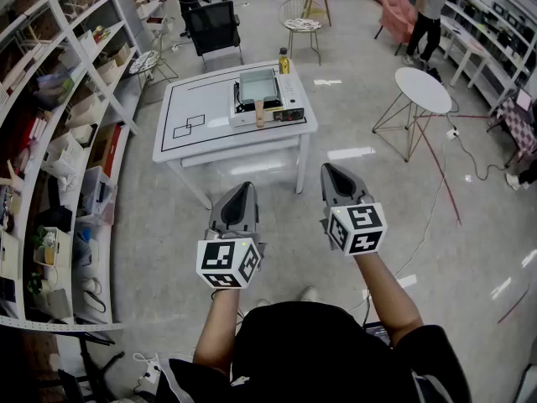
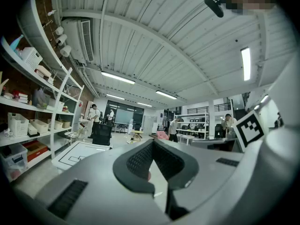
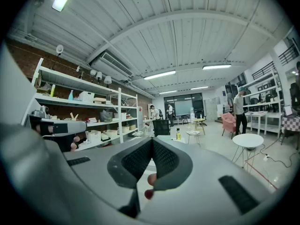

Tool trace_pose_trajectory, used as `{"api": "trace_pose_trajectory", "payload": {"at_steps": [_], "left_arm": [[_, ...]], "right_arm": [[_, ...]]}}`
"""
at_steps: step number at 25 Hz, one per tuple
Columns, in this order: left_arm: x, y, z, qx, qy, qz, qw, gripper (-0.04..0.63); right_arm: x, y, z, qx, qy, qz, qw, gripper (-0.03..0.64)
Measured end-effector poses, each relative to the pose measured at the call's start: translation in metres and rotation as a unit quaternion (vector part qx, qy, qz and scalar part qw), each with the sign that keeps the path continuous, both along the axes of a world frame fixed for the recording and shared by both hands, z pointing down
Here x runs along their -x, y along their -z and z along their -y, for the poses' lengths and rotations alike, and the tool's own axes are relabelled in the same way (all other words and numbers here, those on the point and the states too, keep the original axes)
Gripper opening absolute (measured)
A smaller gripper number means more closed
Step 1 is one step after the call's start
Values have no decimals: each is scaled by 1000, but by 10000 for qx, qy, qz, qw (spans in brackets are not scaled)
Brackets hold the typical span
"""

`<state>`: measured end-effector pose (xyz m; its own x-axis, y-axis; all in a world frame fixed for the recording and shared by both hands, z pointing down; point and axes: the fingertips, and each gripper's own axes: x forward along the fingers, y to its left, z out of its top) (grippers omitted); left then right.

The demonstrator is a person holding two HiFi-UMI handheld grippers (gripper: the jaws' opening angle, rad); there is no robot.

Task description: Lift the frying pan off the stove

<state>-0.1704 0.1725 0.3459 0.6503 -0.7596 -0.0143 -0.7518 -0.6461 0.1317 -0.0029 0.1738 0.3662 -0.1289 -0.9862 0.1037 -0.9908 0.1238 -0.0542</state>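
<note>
Two grippers are showing low in the head view, each one held in a hand of the person who is standing on the grey floor. The left gripper [image 1: 242, 186] is pointing forward, and its own view is showing the two dark jaws closed together at the tips, with nothing between them. The right gripper [image 1: 330, 170] is staying beside it, a little apart, and its jaws are also pressing against each other and holding nothing.

The frying pan [image 1: 258, 86] is sitting on the stove [image 1: 291, 99], and it is a square, pale green pan. Its wooden handle [image 1: 259, 116] is pointing toward the person, over the front edge of the stove. The stove is standing on the right part of a white table [image 1: 197, 99], well apart from both grippers. A yellow bottle [image 1: 284, 60] is standing upright just behind the stove. A black chair [image 1: 214, 28] is standing behind the table, and a round table [image 1: 422, 89] is standing to the right. Shelves [image 1: 59, 141] with boxes are running along the left wall.
</note>
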Motion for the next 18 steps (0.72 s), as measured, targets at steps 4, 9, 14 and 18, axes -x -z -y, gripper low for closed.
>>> {"api": "trace_pose_trajectory", "payload": {"at_steps": [4, 9, 14, 18], "left_arm": [[-11, -5, -1, 32, 10, 4, 10000, 8], [-25, -8, -3, 16, 62, 32, 10000, 8], [-39, -19, -4, 90, 135, 15, 9999, 8], [-48, -28, -3, 132, 199, 78, 9997, 8]], "right_arm": [[-11, -3, 1, 17, 6, 91, 10000, -3], [-22, -8, -1, 64, 128, 120, 9998, -3], [-34, -17, 0, 119, 233, 87, 9996, -3], [-44, -26, 0, 209, 285, 53, 9994, -3]]}}
